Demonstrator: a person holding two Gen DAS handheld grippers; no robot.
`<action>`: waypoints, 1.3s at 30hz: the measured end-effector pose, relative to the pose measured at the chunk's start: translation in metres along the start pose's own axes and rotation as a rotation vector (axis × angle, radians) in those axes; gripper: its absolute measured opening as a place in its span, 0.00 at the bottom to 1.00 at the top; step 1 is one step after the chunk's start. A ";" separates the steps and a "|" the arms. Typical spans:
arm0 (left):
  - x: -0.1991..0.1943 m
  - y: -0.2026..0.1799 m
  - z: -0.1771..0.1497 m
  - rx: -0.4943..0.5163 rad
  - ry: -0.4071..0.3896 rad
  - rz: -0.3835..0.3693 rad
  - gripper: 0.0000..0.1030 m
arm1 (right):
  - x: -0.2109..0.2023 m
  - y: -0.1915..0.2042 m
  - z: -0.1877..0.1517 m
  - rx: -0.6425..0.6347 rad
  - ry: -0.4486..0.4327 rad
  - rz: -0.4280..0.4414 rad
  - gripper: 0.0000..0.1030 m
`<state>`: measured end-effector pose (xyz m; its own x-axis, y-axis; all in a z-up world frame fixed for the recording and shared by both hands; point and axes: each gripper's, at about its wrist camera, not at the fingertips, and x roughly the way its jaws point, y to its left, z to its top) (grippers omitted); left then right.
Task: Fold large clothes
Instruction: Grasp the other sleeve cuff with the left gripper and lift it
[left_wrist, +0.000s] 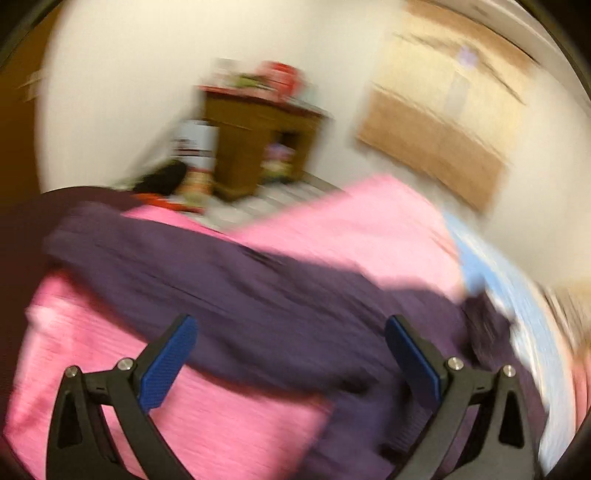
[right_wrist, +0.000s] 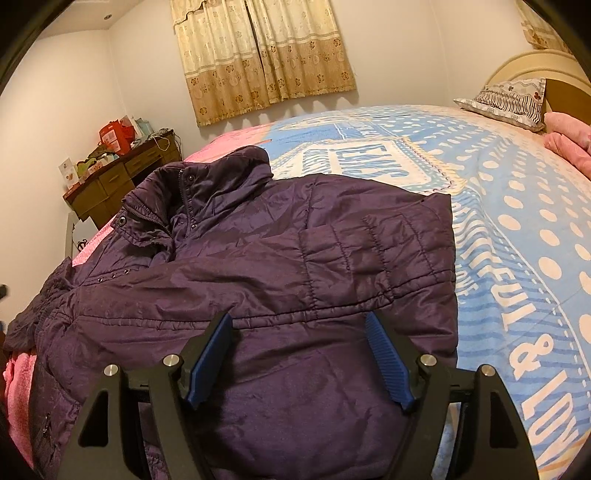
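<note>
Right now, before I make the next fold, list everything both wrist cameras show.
jacket: one, dark purple, quilted, spread flat on the bed
bedcover: one, blue with cream dots and lettering, under the jacket
pink blanket: one, along the bed's near edge
pillow: one, patterned, at the headboard
curtains: cream and tan, on the far wall
desk: one, brown wood, cluttered, beside the bed
left tongs: open, empty, over the jacket; view blurred
right tongs: open, empty, over the jacket's hem
</note>
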<state>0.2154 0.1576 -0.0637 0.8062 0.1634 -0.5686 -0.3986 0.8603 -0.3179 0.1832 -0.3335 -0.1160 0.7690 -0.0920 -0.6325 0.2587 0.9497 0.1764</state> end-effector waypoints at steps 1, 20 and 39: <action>0.001 0.026 0.014 -0.067 -0.030 0.060 1.00 | 0.000 0.000 0.000 0.000 0.000 0.000 0.73; 0.113 0.173 0.049 -0.479 0.125 0.231 0.66 | 0.000 0.001 0.000 -0.006 0.002 -0.010 0.74; 0.025 0.057 0.107 -0.075 -0.198 0.077 0.07 | -0.001 -0.003 -0.001 0.005 -0.005 0.005 0.75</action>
<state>0.2596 0.2622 -0.0147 0.8392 0.3256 -0.4356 -0.4879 0.8046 -0.3385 0.1806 -0.3362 -0.1164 0.7731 -0.0886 -0.6281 0.2579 0.9485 0.1836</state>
